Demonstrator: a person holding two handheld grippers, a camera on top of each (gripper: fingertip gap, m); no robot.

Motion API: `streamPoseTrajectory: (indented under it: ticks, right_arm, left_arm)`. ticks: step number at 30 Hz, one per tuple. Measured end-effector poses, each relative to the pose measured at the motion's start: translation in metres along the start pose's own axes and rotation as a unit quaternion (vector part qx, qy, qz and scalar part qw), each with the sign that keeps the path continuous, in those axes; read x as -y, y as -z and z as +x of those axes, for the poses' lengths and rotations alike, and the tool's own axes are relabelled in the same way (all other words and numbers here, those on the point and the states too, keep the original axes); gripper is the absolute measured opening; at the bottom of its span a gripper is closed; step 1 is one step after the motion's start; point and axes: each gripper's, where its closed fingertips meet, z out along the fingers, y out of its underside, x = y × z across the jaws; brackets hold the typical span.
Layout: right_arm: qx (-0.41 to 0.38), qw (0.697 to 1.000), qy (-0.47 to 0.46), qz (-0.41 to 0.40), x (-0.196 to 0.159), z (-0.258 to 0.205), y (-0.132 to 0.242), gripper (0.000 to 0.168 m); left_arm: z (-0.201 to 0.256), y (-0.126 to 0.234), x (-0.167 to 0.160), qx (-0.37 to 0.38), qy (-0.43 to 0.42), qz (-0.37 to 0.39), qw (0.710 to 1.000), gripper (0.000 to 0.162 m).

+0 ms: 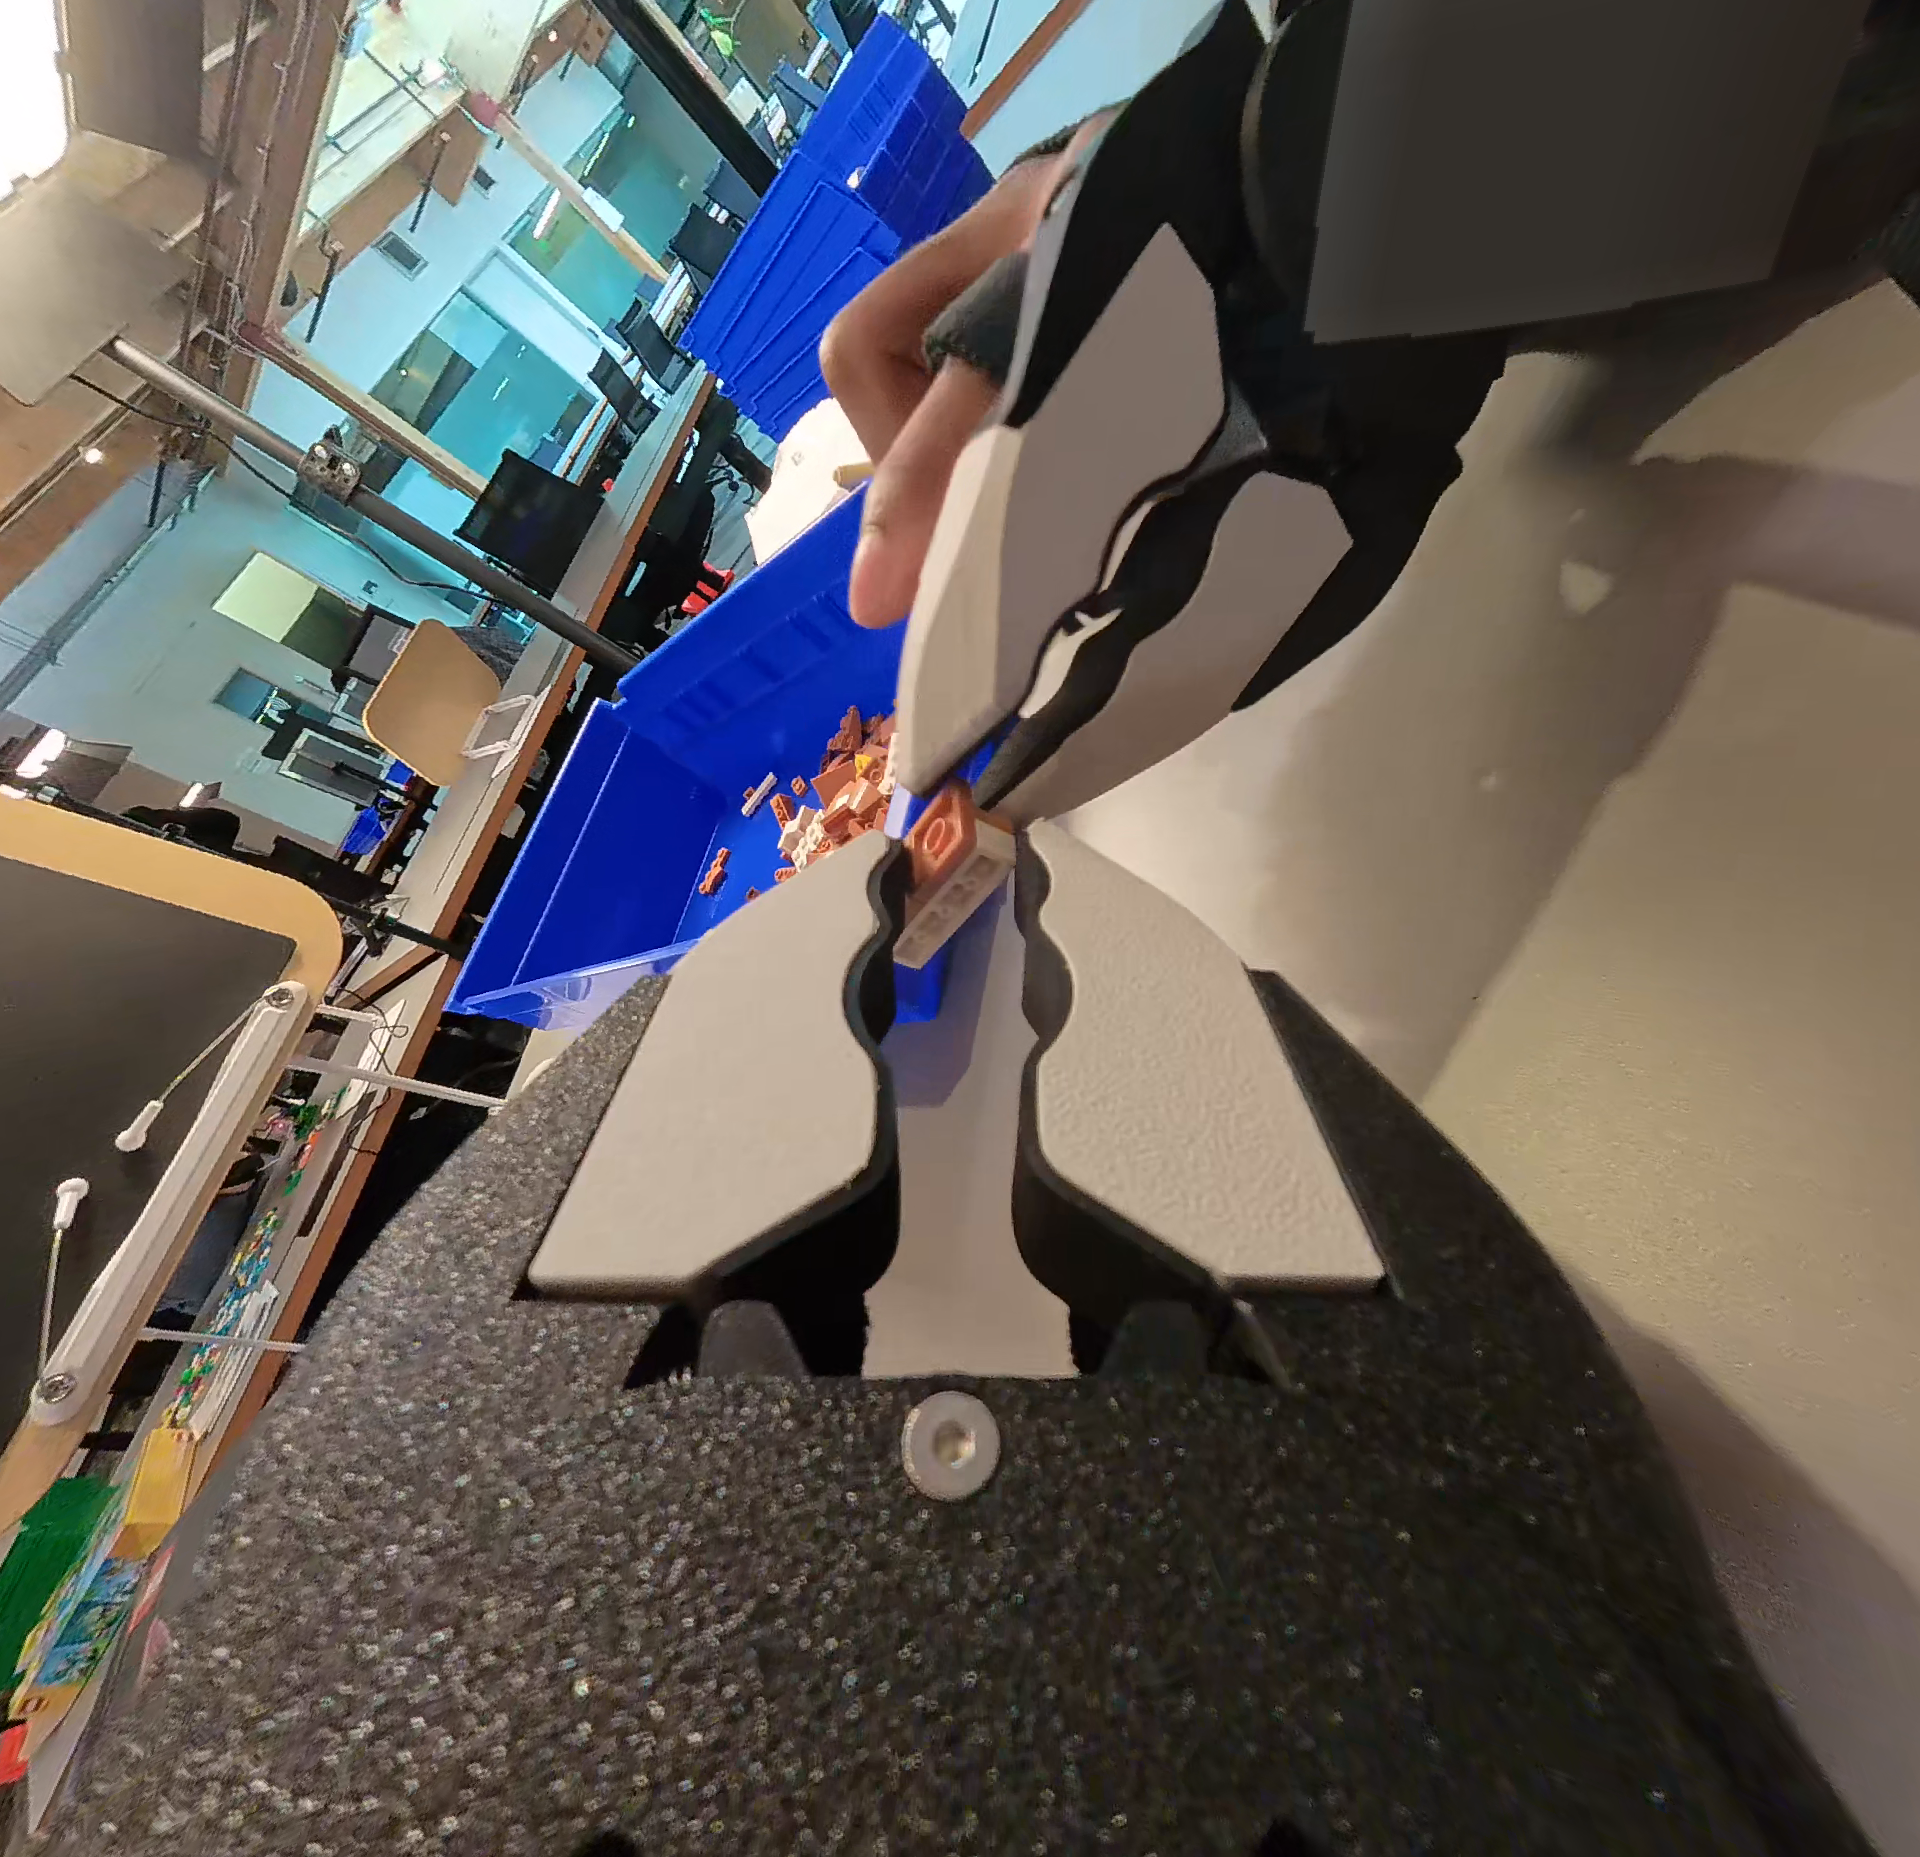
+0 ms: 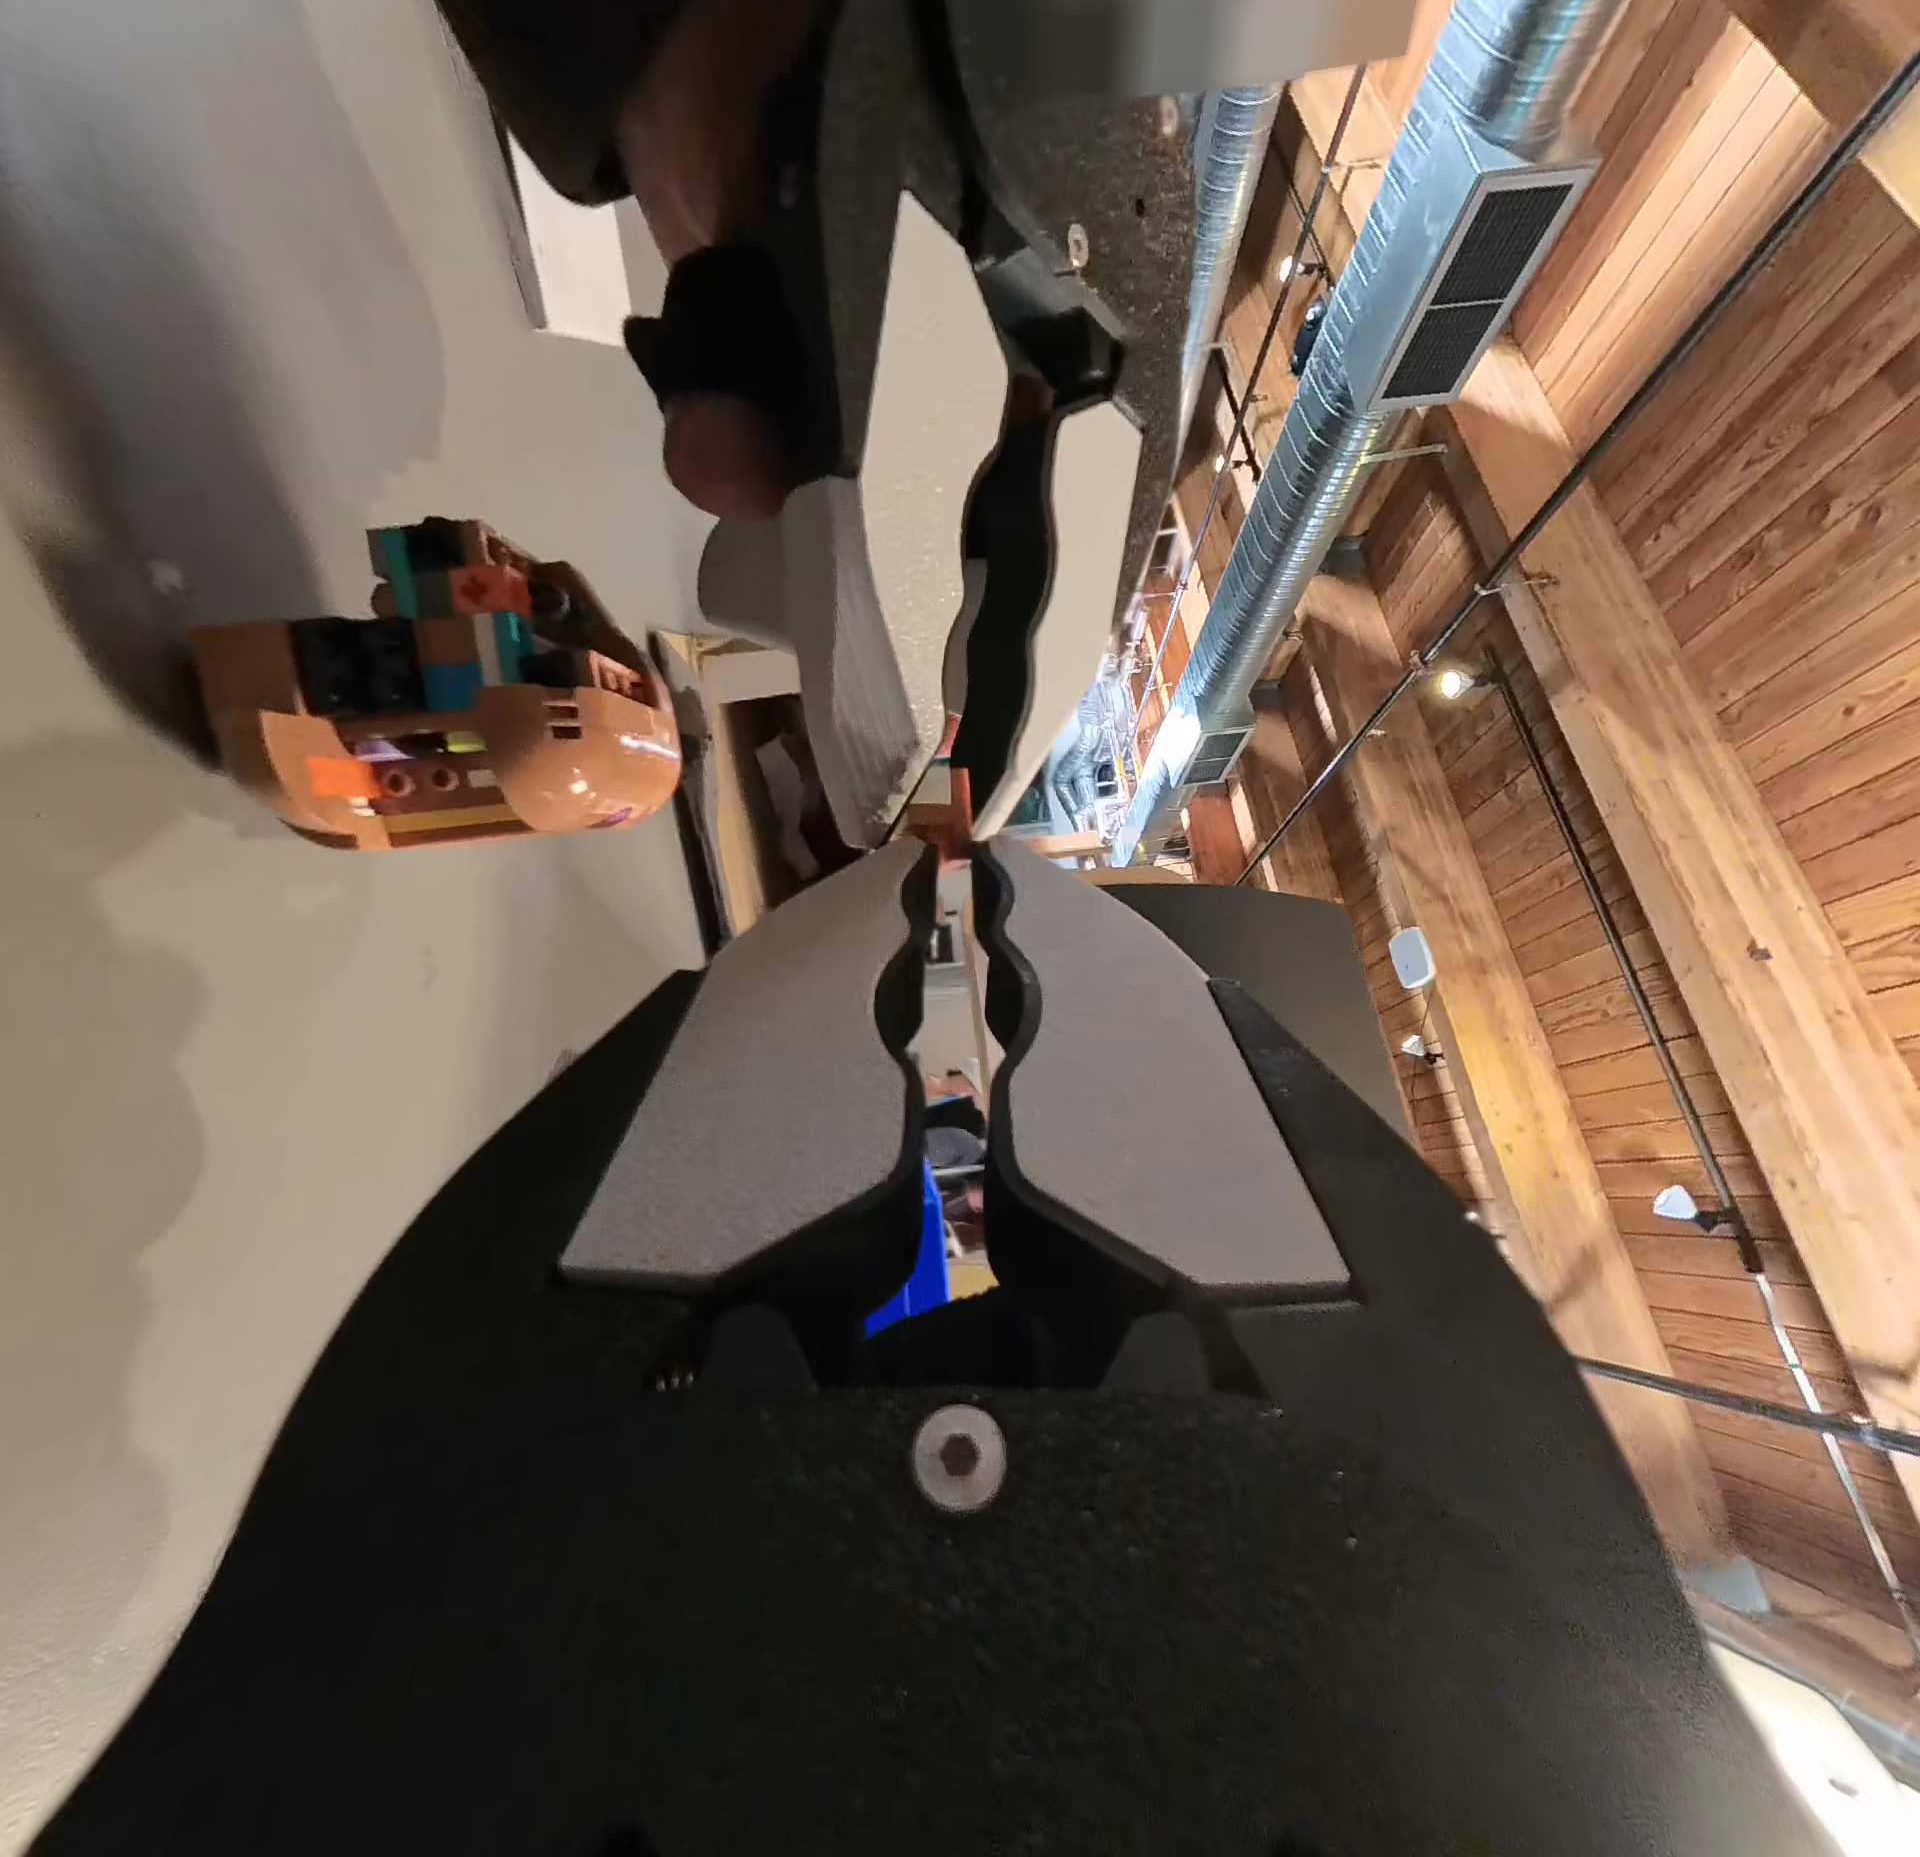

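In the left wrist view my left gripper [image 1: 956, 857] is closed on a small white brick [image 1: 951, 908] held across its fingertips. A brown piece [image 1: 940, 833] sits on the upper end of that brick. My right gripper [image 1: 961, 791] comes in from the upper right, tip to tip with the left, and pinches the brown piece. In the right wrist view my right gripper [image 2: 954, 851] is nearly closed on the brown piece [image 2: 951, 833], and the left gripper [image 2: 935, 818] meets it from above. Both are held in the air above the white table [image 2: 312, 1028].
A brown brick-built model [image 2: 436, 695] with black, teal and orange parts stands on the table to the left. A blue bin [image 1: 623, 851] with several loose brown and white bricks [image 1: 831, 799] lies behind the grippers. More blue bins [image 1: 831, 249] are stacked farther back. A hand [image 1: 894, 436] holds the right gripper. Only a small space, under 4 cm, lies between the two pairs of fingers.
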Motion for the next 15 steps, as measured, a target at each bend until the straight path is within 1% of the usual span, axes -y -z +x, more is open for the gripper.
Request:
streamPoseTrajectory:
  ticks: [4, 6, 8, 11, 13, 15]
  right_arm:
    - [0.001, 1.000, 0.017, -0.008, -0.001, -0.002, -0.001, 0.003]
    - [-0.006, 1.000, 0.014, -0.010, -0.001, 0.000, -0.002, 0.002]
    - [-0.020, 0.999, 0.017, -0.021, -0.004, 0.004, -0.002, 0.002]
    - [-0.030, 0.999, 0.006, -0.028, -0.008, 0.009, -0.002, 0.002]
    - [-0.032, 0.999, -0.011, -0.027, -0.010, 0.011, -0.002, 0.002]
    - [-0.036, 0.999, -0.021, -0.024, -0.010, 0.014, -0.001, 0.002]
  left_arm:
    - [0.001, -0.001, -0.003, -0.003, 0.004, -0.010, 1.000, 0.020]
    - [-0.001, -0.001, 0.000, -0.001, 0.026, -0.001, 1.000, 0.022]
    - [-0.005, 0.001, 0.003, 0.003, 0.057, 0.015, 0.998, 0.025]
    - [-0.015, 0.005, 0.008, 0.012, 0.118, 0.043, 0.992, 0.035]
    - [-0.022, 0.009, 0.011, 0.013, 0.164, 0.063, 0.984, 0.039]
    - [-0.024, 0.010, 0.010, -0.002, 0.214, 0.075, 0.974, 0.040]
